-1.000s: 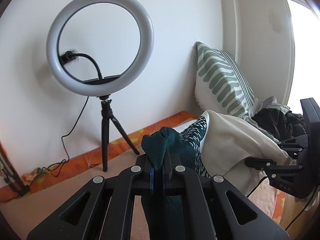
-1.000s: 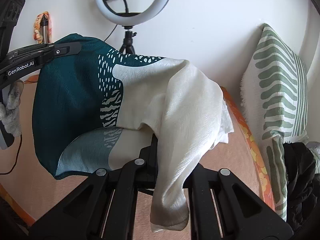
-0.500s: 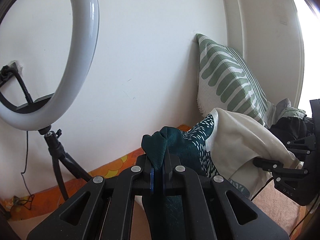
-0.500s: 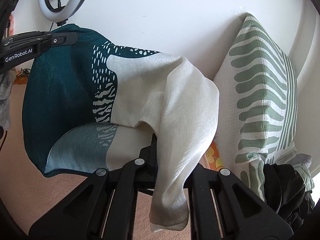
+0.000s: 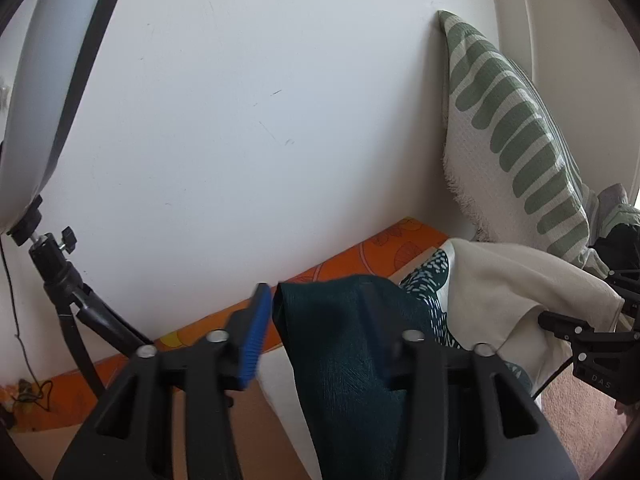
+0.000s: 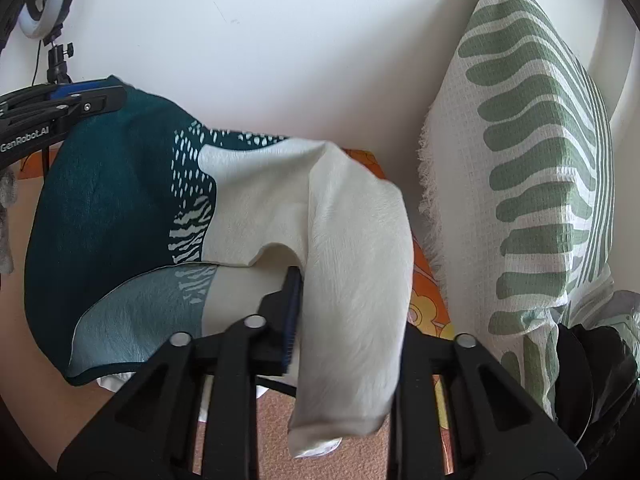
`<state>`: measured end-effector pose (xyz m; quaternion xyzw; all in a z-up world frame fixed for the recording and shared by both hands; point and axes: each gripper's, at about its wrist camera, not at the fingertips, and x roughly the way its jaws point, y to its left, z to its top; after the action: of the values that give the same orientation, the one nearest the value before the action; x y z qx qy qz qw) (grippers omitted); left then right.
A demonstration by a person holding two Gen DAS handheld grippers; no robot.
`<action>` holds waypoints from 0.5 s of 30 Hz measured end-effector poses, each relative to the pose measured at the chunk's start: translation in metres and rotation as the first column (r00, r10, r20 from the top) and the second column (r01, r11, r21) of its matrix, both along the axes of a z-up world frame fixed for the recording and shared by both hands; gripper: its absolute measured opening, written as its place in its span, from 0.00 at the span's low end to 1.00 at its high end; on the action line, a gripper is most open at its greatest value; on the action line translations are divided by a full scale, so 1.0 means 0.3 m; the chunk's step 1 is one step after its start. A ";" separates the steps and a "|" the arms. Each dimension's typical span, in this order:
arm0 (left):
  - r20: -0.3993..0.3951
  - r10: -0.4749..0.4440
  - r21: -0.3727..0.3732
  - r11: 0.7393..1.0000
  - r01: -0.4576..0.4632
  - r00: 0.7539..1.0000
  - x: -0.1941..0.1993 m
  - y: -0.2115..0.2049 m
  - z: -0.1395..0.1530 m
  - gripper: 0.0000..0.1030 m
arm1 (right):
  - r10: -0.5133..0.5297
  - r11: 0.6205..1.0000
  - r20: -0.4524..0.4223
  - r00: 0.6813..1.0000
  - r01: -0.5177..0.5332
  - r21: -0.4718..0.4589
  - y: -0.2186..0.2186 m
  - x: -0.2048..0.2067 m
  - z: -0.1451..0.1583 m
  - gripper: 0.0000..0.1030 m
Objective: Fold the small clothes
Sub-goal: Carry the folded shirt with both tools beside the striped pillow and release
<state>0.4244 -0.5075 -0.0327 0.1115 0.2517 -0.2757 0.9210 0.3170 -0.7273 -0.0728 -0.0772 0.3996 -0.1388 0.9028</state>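
Observation:
A small teal and cream garment (image 6: 224, 208) hangs between my two grippers. In the left wrist view my left gripper (image 5: 320, 320) is open; its teal end (image 5: 348, 344) drapes over the right finger, with the blue-padded left finger (image 5: 252, 344) apart from it. In the right wrist view my right gripper (image 6: 348, 312) is open too; the cream end (image 6: 356, 300) hangs over the right finger and hides it. The left gripper (image 6: 80, 100) shows at the garment's far left corner there, and the right gripper (image 5: 584, 332) shows at the right edge of the left view.
A white wall is close ahead. A green-striped cushion (image 6: 540, 160) leans against it at the right, with dark clothes (image 6: 600, 364) below. A ring light on a tripod (image 5: 52, 264) stands left. An orange patterned mat (image 5: 372, 252) and beige carpet (image 6: 352, 460) lie below.
Both grippers have opened; the garment now only drapes over their fingers. Both have moved to the right and closer to the wall and cushion.

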 end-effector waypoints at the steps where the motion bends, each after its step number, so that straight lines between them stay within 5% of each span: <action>1: 0.014 0.008 -0.007 1.000 -0.008 1.000 -0.007 0.013 0.006 0.81 | -0.014 1.000 0.003 1.000 0.014 -0.002 -0.003 -0.005 0.001 0.47; 4: 0.032 -0.029 -0.005 1.000 0.029 0.999 -0.034 0.023 0.023 0.82 | -0.028 0.999 0.009 1.000 0.028 0.017 -0.011 -0.021 0.007 0.67; 15: 0.011 -0.069 0.005 0.998 0.069 0.998 -0.134 0.077 0.079 0.82 | -0.063 0.998 0.057 0.996 0.062 0.019 0.049 -0.106 0.111 0.76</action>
<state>0.3842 -0.4845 -0.0089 0.1237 0.2431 -0.3063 0.9120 0.2853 -0.7127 -0.0395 -0.0530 0.3767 -0.1659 0.9098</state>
